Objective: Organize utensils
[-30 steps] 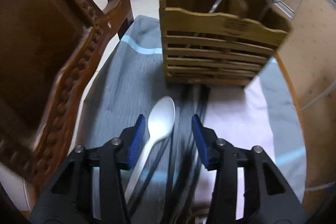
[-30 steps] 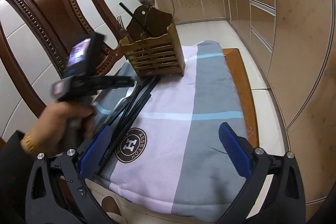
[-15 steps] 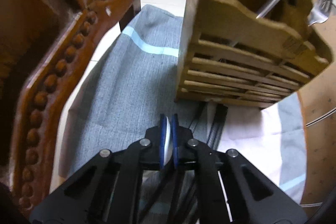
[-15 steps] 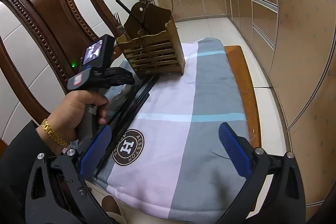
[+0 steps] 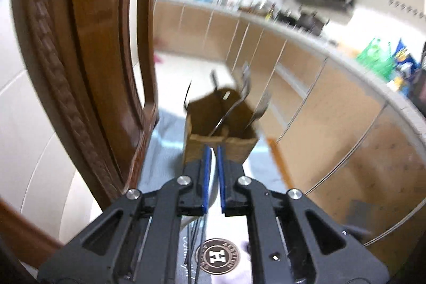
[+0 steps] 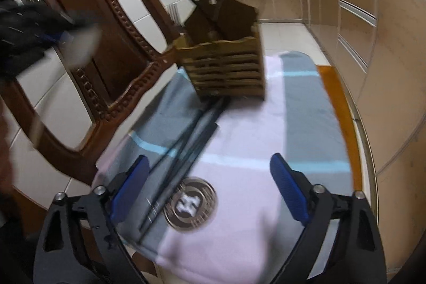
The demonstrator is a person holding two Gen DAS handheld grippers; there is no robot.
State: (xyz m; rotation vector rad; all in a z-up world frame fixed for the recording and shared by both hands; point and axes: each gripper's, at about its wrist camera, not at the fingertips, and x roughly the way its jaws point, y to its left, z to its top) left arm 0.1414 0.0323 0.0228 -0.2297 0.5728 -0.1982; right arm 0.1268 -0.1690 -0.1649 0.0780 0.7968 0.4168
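My left gripper (image 5: 212, 172) is shut on a white plastic spoon (image 5: 211, 177), seen edge-on between the blue pads, and holds it in the air well above the cloth. In the right wrist view the spoon (image 6: 80, 47) shows as a white blur at upper left, high beside the chair. The wooden utensil caddy (image 6: 226, 68) stands at the far end of the cloth and holds metal utensils; it also shows ahead of the left gripper (image 5: 221, 140). Several black chopsticks (image 6: 183, 148) lie on the cloth. My right gripper (image 6: 210, 190) is open and empty above the near cloth.
A carved wooden chair back (image 6: 87, 25) stands close on the left. The striped cloth (image 6: 253, 137) with a round logo (image 6: 190, 204) covers a small wooden table (image 6: 343, 108). Kitchen cabinets (image 6: 372, 31) run along the right.
My left gripper closed on the white spoon, then lifted it off the cloth and swung up high. The right gripper moved forward a little and stayed open.
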